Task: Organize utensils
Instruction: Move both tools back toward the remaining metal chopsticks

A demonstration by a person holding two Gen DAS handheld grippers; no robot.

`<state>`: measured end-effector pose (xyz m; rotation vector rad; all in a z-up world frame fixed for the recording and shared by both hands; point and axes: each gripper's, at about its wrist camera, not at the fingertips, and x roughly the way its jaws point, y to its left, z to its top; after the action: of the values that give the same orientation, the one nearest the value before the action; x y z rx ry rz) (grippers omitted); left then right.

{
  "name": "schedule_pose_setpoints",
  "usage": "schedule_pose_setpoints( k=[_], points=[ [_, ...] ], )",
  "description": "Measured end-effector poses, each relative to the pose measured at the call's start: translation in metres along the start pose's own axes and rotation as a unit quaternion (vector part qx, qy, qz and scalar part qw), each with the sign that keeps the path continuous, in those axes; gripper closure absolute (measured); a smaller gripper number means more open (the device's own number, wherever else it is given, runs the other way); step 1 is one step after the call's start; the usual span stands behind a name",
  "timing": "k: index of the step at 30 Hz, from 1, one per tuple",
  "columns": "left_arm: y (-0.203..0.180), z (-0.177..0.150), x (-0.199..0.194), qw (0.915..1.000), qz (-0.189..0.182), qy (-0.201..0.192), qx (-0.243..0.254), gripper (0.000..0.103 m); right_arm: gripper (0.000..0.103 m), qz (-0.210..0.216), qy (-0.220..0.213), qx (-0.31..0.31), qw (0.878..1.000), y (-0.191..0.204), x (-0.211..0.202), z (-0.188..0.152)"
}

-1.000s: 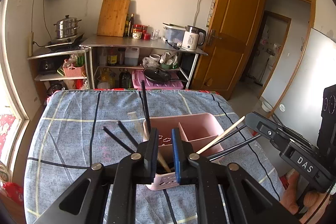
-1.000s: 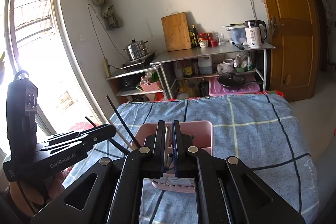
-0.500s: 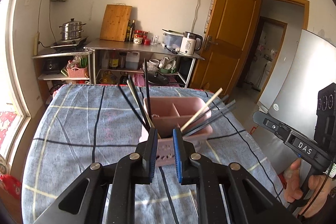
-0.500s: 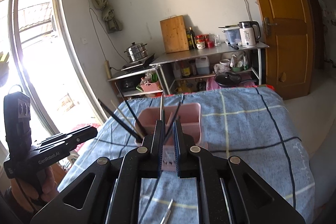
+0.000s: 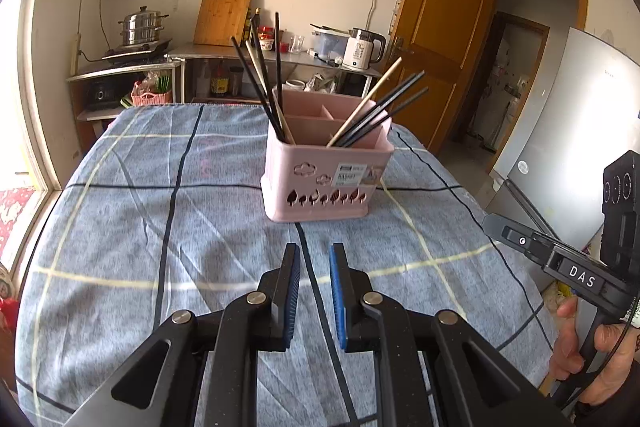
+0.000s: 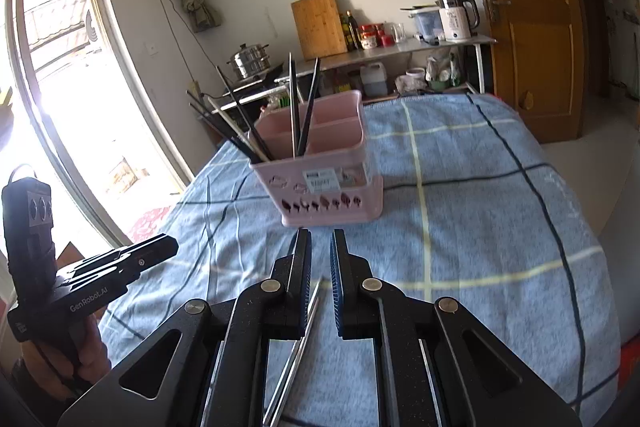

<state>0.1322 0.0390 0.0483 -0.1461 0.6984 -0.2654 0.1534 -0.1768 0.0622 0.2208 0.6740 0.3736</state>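
Tablecloth (image 5: pixel 120 227): blue-grey woven fabric, plaid with dark and pale yellow lines, a bit wrinkled, covers the table. My left gripper (image 5: pixel 314 263) hovers over it, black plastic arms, ribbed blue pads, jaws parted by a narrow gap, nothing between them. Ahead of it, pink plastic caddy (image 5: pixel 328 179) stands upright on the cloth, boxy with rounded corners, cloud and tree cutouts on the front wall, white label, inner dividers. Left compartment: dark chopsticks (image 5: pixel 260 75), about four thin sticks plus one pale wooden one, leaning left. Right front compartment: wooden chopstick (image 5: pixel 368 99) plus about three dark ones, leaning right. Exact counts hard to tell where they overlap. My right gripper (image 6: pixel 320 251), same build, jaws slightly apart, gripping nothing. Metal utensil handle (image 6: pixel 300 339), shiny, slim and flat, lies on the cloth beneath and between the right fingers; not clamped as far as I can tell. One caddy, two grippers.
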Motion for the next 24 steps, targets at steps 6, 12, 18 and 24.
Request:
schedule_pose_setpoints(
  k=[6, 12, 18, 24],
  points=[
    [0.001, -0.022, -0.001, 0.9999, 0.004, 0.013, -0.003, 0.089, 0.093, -0.002, 0.020, 0.004, 1.000, 0.000, 0.002, -0.023],
    [-0.001, -0.036, 0.001, 0.9997, 0.005, 0.022, -0.006, 0.089, 0.093, -0.001, 0.037, 0.001, 0.999, 0.005, 0.007, -0.035],
    [-0.003, -0.044, 0.011, 0.9993, 0.002, 0.035, -0.007, 0.089, 0.093, 0.000, 0.064, -0.004, 0.998, 0.011, 0.023, -0.048],
    [-0.004, -0.057, 0.022, 0.9985, -0.002, 0.054, -0.008, 0.089, 0.093, 0.002, 0.106, -0.012, 0.994, 0.018, 0.047, -0.065]
  ],
)
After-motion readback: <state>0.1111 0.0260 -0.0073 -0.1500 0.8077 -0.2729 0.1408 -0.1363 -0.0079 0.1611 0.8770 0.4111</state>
